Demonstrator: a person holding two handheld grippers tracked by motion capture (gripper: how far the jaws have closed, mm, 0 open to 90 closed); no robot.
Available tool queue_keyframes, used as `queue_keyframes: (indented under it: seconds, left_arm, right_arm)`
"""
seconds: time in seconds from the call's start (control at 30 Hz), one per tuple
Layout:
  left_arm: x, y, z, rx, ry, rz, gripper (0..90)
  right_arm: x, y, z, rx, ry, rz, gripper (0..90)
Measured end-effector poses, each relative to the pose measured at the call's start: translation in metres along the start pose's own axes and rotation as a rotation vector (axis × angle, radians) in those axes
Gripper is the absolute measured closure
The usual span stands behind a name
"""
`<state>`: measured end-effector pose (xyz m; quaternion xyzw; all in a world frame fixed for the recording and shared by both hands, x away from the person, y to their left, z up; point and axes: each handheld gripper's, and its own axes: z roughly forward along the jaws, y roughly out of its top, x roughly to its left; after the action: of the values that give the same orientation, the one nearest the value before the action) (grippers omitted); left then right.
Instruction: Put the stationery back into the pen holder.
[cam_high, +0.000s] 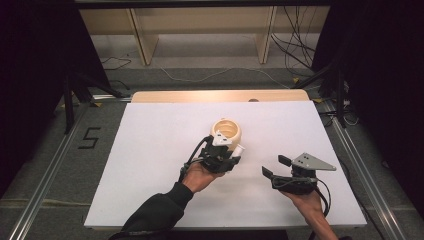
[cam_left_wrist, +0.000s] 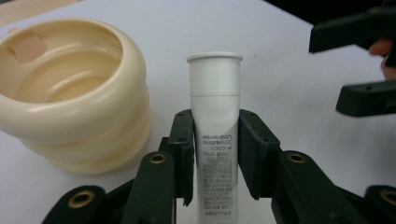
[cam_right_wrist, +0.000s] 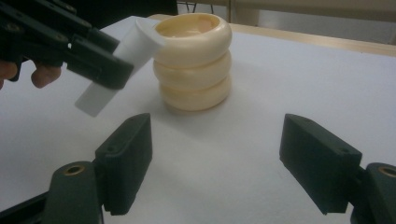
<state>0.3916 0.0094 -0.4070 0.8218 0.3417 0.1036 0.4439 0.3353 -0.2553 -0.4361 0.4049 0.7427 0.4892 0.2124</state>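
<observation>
one cream container (cam_high: 226, 131) stood near the middle of the high view on the white worktop (cam_high: 150, 150), shaped like three rounded rings stacked up, smooth and glossy, its mouth open upward. its inside showed only bare cream walls and a pale patch on the inner wall at the upper left of the left gripper view. a white tube (cam_left_wrist: 215, 135), a matte plastic cylinder with a flanged cap and fine grey print along its body, sat clamped between the black fingers (cam_left_wrist: 184, 149) of the left gripper (cam_high: 222, 159), just right of the container and tilted, its cap end beside the rim. the right gripper (cam_high: 274, 167), at the lower right of the high view, held its fingers (cam_right_wrist: 126, 158) wide apart over bare worktop, gripping nothing.
</observation>
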Motion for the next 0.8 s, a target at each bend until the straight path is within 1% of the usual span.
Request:
queue_keyframes:
  seconds: [0.03,0.1,0.13,0.2,0.23,0.4,0.6,0.7,0.8]
  left_arm:
    - [0.0,0.001,-0.001,-0.018,0.003,-0.003,68.6]
    - [0.001,0.002,-0.002,-0.028,0.001,0.0,68.6]
    - [0.001,0.002,-0.003,-0.039,0.007,-0.003,68.6]
    - [0.003,0.004,-0.004,-0.051,0.003,-0.014,68.6]
    - [0.003,0.004,-0.004,-0.064,0.003,-0.021,68.6]
    - [0.007,0.007,-0.007,-0.112,0.013,-0.04,68.6]
    - [0.013,0.011,-0.012,-0.202,0.032,-0.072,68.5]
    - [0.016,0.012,-0.014,-0.242,0.035,-0.095,68.6]
    - [0.018,0.012,-0.014,-0.274,0.045,-0.1,68.6]
  right_arm:
    - [0.0,0.0,0.0,0.0,0.0,0.0,26.0]
    - [0.0,0.0,0.0,0.001,0.0,-0.001,25.9]
    - [0.0,0.0,0.0,0.001,0.0,0.0,26.0]
    - [0.0,0.0,0.0,0.0,0.0,0.001,26.0]
    - [0.0,0.0,0.0,0.0,0.0,0.001,26.0]
    - [0.0,0.0,0.0,0.0,0.001,0.001,26.0]
    - [0.0,-0.001,0.0,0.001,0.003,0.003,26.0]
    - [0.0,-0.001,0.0,0.003,0.004,0.003,26.0]
    - [0.0,-0.001,0.0,0.0,0.004,0.005,25.9]
